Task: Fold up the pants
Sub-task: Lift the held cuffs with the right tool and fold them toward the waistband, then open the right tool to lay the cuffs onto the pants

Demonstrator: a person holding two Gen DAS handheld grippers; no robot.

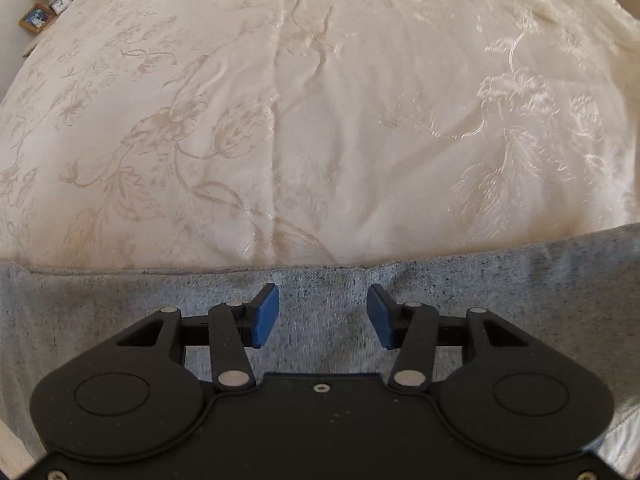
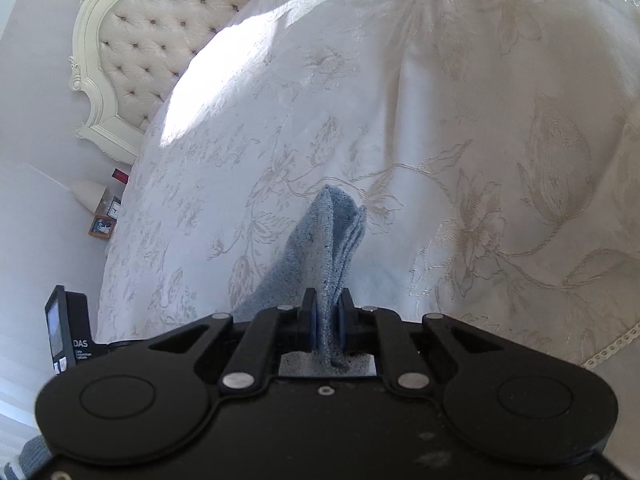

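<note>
1. We see the pants [image 1: 320, 312], grey-blue speckled knit, lying flat across the lower band of the left wrist view. Their straight upper edge runs from the left border to the right, rising a little at the right.
2. Above that edge the cream bedspread [image 1: 320, 128] with its floral weave fills the whole upper part of the frame, bare and only lightly creased, so we have open room there.
3. Our left gripper [image 1: 322, 314] sits over the pants near that edge. Its jaws stand apart, released, with cloth showing in the gap; the blue pads [image 1: 266, 312] press on nothing. Whether the tips touch the fabric below, we cannot tell.
4. In the right wrist view our right gripper [image 2: 328, 322] is clenched on a bunched fold of the pants [image 2: 332, 236]. The cloth rises out of the jaws toward mid-frame as a layered peak, and a bit of it shows behind the pads.
5. The bedspread [image 2: 400, 100] fills the middle and right of this view, with a sunlit patch at upper left.
6. At upper left stands a tufted headboard [image 2: 160, 28]. Lower left holds a lamp [image 2: 90, 196], a picture frame [image 2: 102, 227] and a dark device [image 2: 70, 332] at the edge.
</note>
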